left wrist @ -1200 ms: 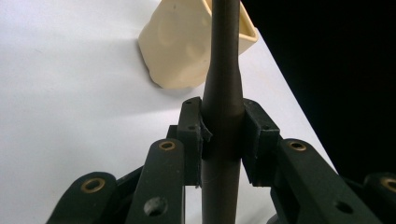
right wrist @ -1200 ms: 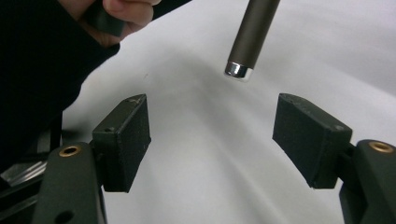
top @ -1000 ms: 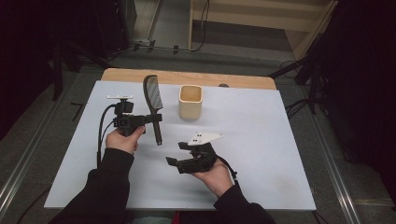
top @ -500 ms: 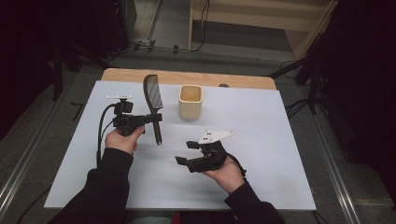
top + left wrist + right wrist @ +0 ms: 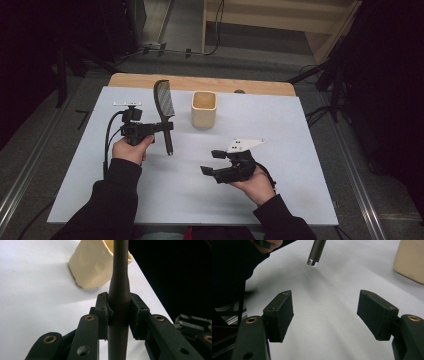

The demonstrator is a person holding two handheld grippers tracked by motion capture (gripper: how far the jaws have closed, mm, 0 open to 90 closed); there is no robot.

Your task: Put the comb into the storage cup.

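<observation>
Nearest, at the bottom of the high view: two dark sleeves entering from the lower edge, right hand (image 5: 252, 181) palm-up under the right gripper (image 5: 209, 162), tilted toward the table's left, grey plate on top. Jaws spread wide, nothing between the pads (image 5: 279, 315), bare white table (image 5: 300, 150) showing through the gap in the right gripper view. Farther left, left hand (image 5: 131, 149) wrapped around the left gripper (image 5: 168, 127), body level, jaws pointing toward the table's right, cable looping down beside the wrist. Pads (image 5: 102, 312) pressed from both sides onto the handle of the black hairbrush (image 5: 165, 107), pinching it at its lower stem. Brush held clear above the table surface, long axis nearly upright in the high view, head pointing toward the far edge, handle end (image 5: 313, 262) with its silvery cap pointing back toward the person and hanging free above the white top. Just beyond and to the right of the brush, cream cup (image 5: 204, 109) standing upright, mouth open upward, apart from both grippers. Open white surface between the two hands and to the right of the cup; wooden strip along the far table edge (image 5: 200, 82), dark floor past it.
</observation>
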